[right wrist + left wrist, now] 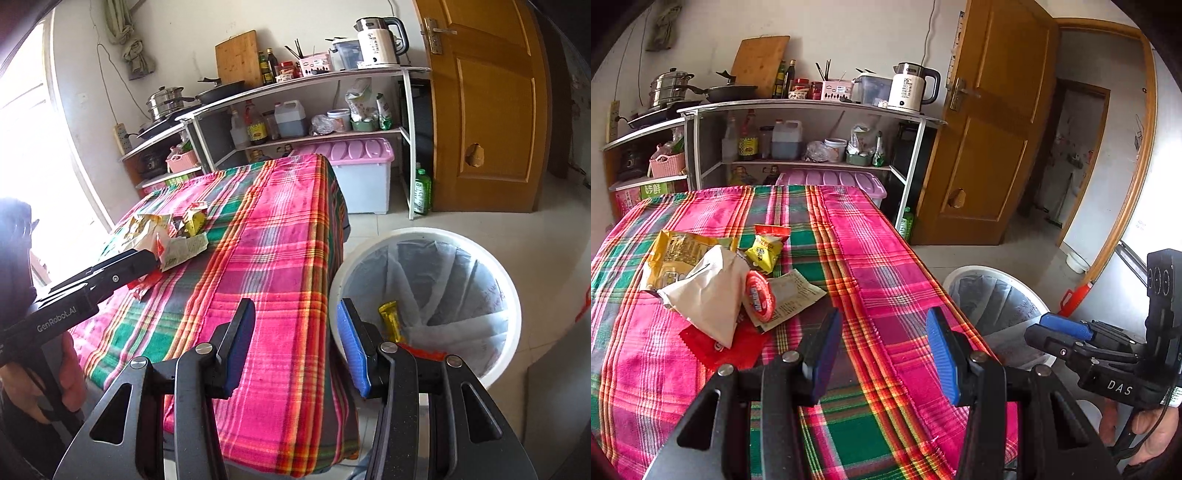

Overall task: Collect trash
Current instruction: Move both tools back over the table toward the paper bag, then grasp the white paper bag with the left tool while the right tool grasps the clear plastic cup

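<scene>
Plainly, "DAS" on right gripper (1067, 328), "GenRobot.AI" on left gripper (147, 260).

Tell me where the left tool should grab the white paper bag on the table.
Grip the white paper bag at its near bottom corner, which sticks out over the red wrapper. Come in from the near side with the open left tool; wrappers crowd its other edges.

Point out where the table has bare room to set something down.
Bare cloth runs along the table's right side, from the far edge down to the left gripper, bordered by the bin-side edge. The far left corner is bare too. Crowded: the wrapper pile at left, nearest the paper slip.
</scene>
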`<state>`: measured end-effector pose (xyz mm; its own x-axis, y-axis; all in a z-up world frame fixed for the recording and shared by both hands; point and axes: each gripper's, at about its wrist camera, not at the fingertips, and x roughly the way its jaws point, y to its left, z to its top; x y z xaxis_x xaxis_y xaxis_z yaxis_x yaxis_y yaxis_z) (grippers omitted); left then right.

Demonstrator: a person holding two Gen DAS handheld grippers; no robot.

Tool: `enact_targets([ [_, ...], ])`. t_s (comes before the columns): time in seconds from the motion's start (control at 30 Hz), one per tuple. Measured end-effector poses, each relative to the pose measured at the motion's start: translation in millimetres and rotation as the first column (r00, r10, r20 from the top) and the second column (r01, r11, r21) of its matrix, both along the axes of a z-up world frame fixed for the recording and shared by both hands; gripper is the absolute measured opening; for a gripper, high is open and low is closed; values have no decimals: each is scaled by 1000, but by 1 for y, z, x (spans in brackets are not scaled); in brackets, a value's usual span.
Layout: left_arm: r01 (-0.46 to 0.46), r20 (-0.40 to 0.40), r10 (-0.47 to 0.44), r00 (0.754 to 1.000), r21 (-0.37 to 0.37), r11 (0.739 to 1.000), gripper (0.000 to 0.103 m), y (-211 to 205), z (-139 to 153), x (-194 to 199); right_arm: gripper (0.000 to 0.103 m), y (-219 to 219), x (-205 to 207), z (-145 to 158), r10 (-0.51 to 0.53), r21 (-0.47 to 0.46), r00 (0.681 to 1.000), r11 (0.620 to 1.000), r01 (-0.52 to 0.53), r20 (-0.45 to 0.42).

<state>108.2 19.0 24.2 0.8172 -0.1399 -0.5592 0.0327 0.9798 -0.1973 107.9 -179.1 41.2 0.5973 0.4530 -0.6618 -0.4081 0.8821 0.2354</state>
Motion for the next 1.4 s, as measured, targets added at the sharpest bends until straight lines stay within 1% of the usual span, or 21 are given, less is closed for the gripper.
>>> enact_targets([
  [0.13, -18, 1, 18, 1000, 1, 1000, 49, 12, -1, -5, 47, 12, 1, 0, 30, 15, 1000, 999, -30, 0],
  [0.33, -55, 3, 55, 998, -4, 998, 49, 32, -2, -13, 47, 36, 2, -1, 86, -5, 996, 996, -86, -4],
  [0.53, -86, 9, 86, 996, 17, 996, 49, 50, -2, -17, 47, 59, 5, -3, 127, -23, 992, 992, -127, -13],
  [0.67, -115, 4, 114, 993, 16, 993, 54, 67, -5, -19, 47, 74, 9, -4, 158, -25, 987, 987, -158, -24],
  [0.83, -167, -3, 167, 986, 33, 985, 58, 94, -8, -19, 47, 95, 15, -6, 198, -21, 980, 980, -198, -25],
  [0.97, -202, 0, 202, 979, 43, 978, 61, 118, -8, -14, 48, 111, 21, -7, 227, -20, 973, 973, -228, -28],
  [1.03, -208, -9, 209, 978, 46, 977, 62, 128, -10, -7, 52, 119, 25, -8, 241, -16, 970, 970, -242, -28],
  [1.13, -212, -26, 213, 977, 53, 976, 63, 140, -14, 1, 54, 128, 29, -9, 258, -13, 966, 966, -258, -25],
  [1.2, -211, -38, 212, 976, 38, 977, 67, 146, -16, 8, 54, 135, 33, -10, 266, -14, 964, 964, -267, -24],
  [1.27, -207, -52, 207, 977, 14, 978, 68, 152, -20, 13, 54, 140, 37, -11, 273, -12, 962, 962, -274, -26],
  [1.4, -196, -75, 196, 978, 3, 981, 68, 153, -28, 22, 54, 151, 45, -14, 285, -17, 958, 958, -285, -27],
])
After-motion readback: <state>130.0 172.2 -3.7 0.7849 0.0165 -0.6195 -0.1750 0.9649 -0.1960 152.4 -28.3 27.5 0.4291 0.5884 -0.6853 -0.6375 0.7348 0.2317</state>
